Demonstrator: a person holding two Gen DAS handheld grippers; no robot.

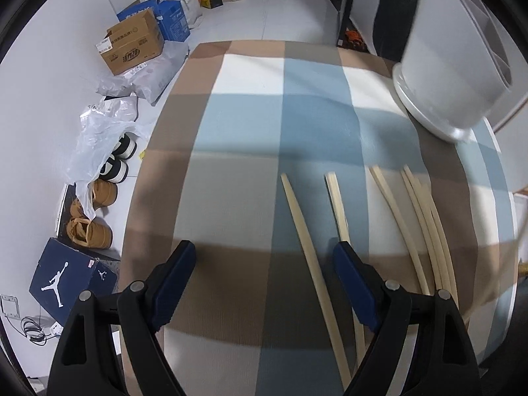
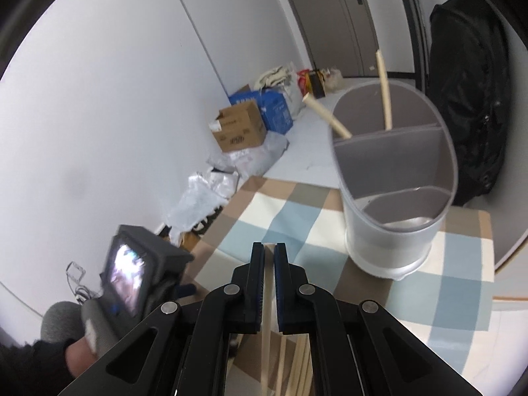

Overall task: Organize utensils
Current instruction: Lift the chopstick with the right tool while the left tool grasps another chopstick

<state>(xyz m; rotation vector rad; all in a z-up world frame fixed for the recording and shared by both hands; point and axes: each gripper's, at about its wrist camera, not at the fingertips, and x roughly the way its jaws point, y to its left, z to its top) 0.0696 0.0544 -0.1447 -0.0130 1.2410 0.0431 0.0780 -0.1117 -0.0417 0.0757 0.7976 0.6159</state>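
Several pale wooden chopsticks (image 1: 425,227) lie on the checked tablecloth (image 1: 250,125), one of them (image 1: 307,241) between my left fingers' span. My left gripper (image 1: 264,264) is open and empty, low over the cloth. My right gripper (image 2: 270,257) is shut on one chopstick (image 2: 267,313) and holds it above the table, short of the grey divided utensil holder (image 2: 389,231). Two chopsticks (image 2: 384,95) stand in the holder's far compartment. The holder also shows at the right in the left wrist view (image 1: 452,66).
The left gripper's handle and the hand on it (image 2: 132,277) show at the left of the right wrist view. Boxes (image 1: 135,46), bags and shoes (image 1: 95,217) lie on the floor left of the table. A black backpack (image 2: 468,99) hangs behind the holder.
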